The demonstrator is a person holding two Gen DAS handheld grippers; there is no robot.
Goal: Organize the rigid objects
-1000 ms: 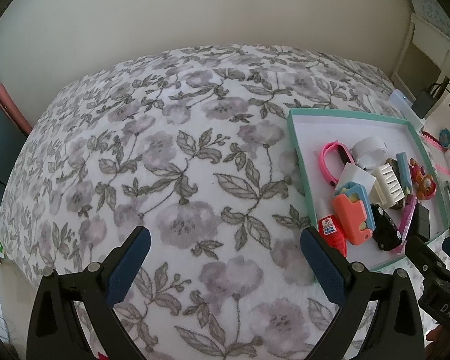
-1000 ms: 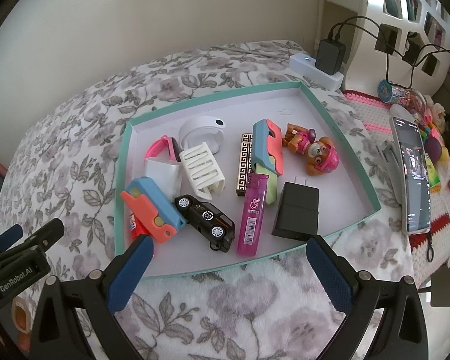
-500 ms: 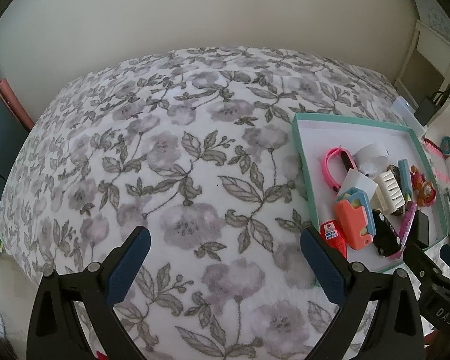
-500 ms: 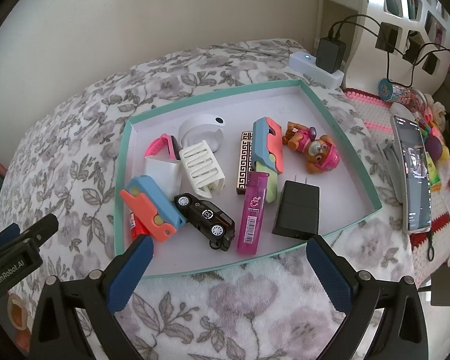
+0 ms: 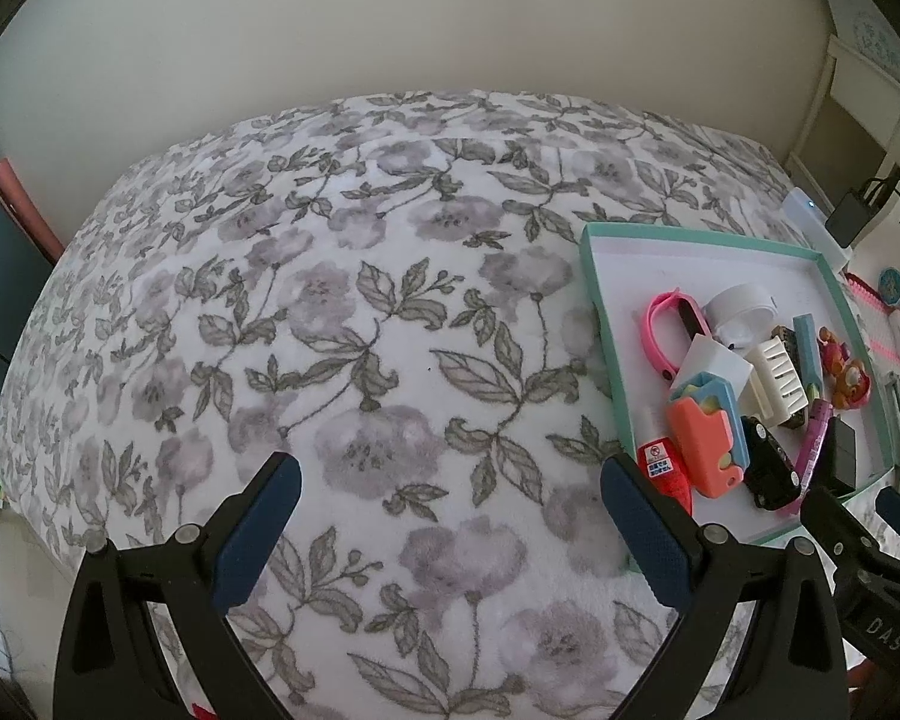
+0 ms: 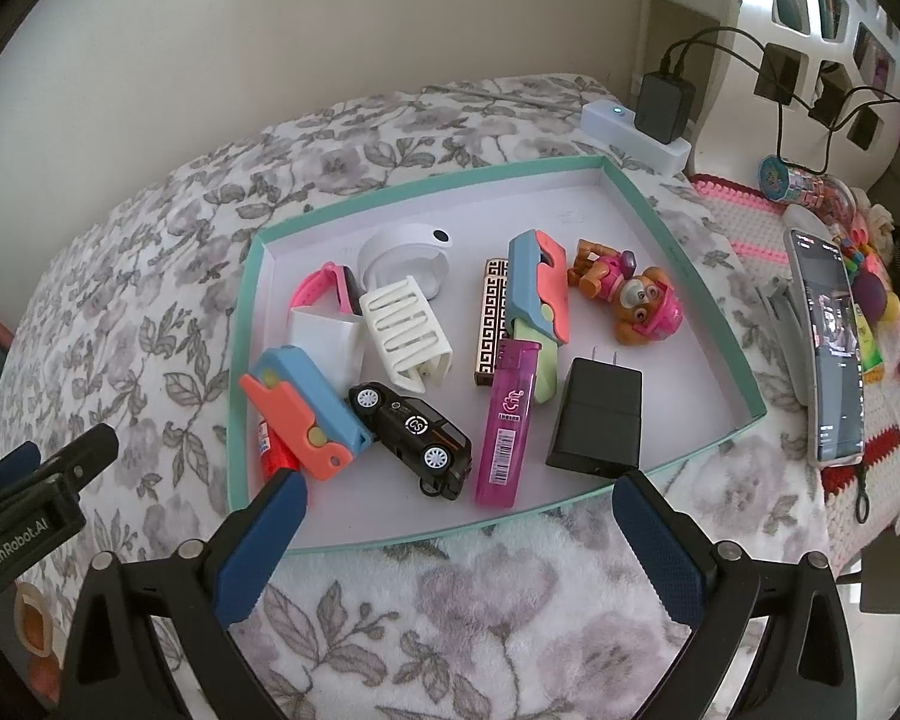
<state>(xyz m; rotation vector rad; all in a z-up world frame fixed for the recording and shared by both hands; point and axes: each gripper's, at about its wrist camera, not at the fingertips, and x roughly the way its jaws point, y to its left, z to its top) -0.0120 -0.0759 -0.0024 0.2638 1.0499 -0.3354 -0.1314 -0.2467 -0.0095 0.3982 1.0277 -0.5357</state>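
Observation:
A teal-rimmed white tray (image 6: 684,240) lies on the floral bed cover; it also shows in the left wrist view (image 5: 594,294). In it lie a black toy car (image 6: 414,427), a purple lighter (image 6: 506,420), a black charger (image 6: 597,414), an orange-and-blue toy (image 6: 303,408), a white slotted holder (image 6: 405,330), a pup figure (image 6: 633,294) and a pink band (image 6: 321,288). My right gripper (image 6: 459,546) is open and empty, just in front of the tray's near rim. My left gripper (image 5: 450,528) is open and empty over the bare cover, left of the tray.
A phone (image 6: 831,348) rests on a stand right of the tray, with small toys behind it. A white power strip (image 6: 636,132) with a plugged black adapter and cables sits beyond the tray. The wall runs along the bed's far side.
Both grippers have drawn back slightly from the tray, which looks a little farther away. Nothing in the tray has moved.

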